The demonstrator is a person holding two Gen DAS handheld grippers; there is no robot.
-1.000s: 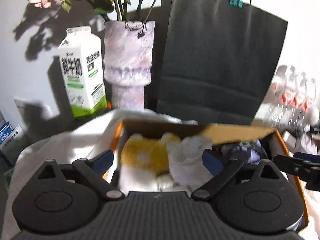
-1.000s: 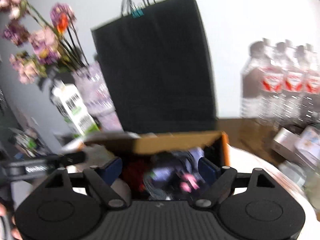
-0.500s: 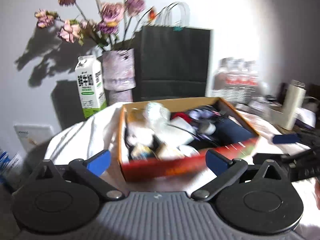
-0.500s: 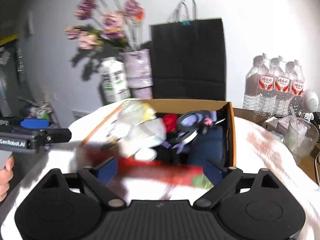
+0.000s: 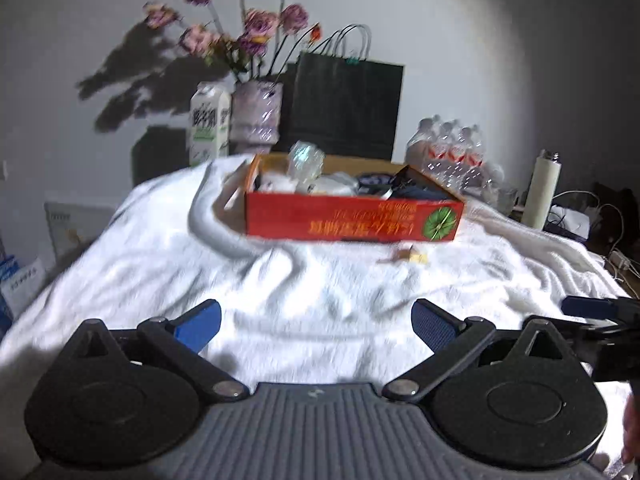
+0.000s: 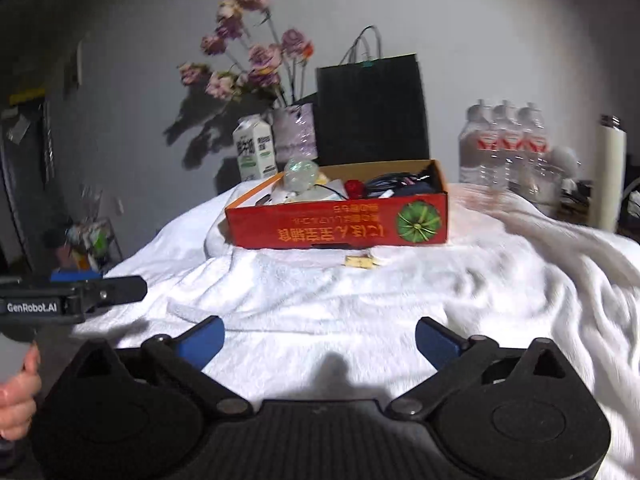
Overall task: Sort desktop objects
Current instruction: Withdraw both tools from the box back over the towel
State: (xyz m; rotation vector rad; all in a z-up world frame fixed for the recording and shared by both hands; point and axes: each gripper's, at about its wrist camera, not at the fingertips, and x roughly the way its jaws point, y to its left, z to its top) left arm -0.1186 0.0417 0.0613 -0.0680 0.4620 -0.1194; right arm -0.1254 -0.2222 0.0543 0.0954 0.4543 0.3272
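A red cardboard box (image 5: 352, 222) (image 6: 340, 226) full of mixed items sits on a white blanket (image 5: 304, 280) (image 6: 360, 288). A clear crumpled wrapper (image 5: 306, 158) (image 6: 300, 170) sticks up at its back left, and dark items lie at its right end. A small yellow wrapped piece (image 5: 406, 257) (image 6: 362, 261) lies on the blanket just in front of the box. My left gripper (image 5: 316, 322) is open and empty, well short of the box. My right gripper (image 6: 320, 338) is open and empty, also well back over the blanket.
Behind the box stand a milk carton (image 5: 209, 124) (image 6: 255, 154), a vase of flowers (image 5: 256, 118) (image 6: 294, 132) and a black paper bag (image 5: 346, 108) (image 6: 370, 110). Water bottles (image 5: 452, 152) (image 6: 506, 144) and a white flask (image 5: 542, 192) (image 6: 610, 176) stand right.
Both grippers have pulled back from over the box to far out over the blanket. The whole box front and the small yellow piece have come into view.
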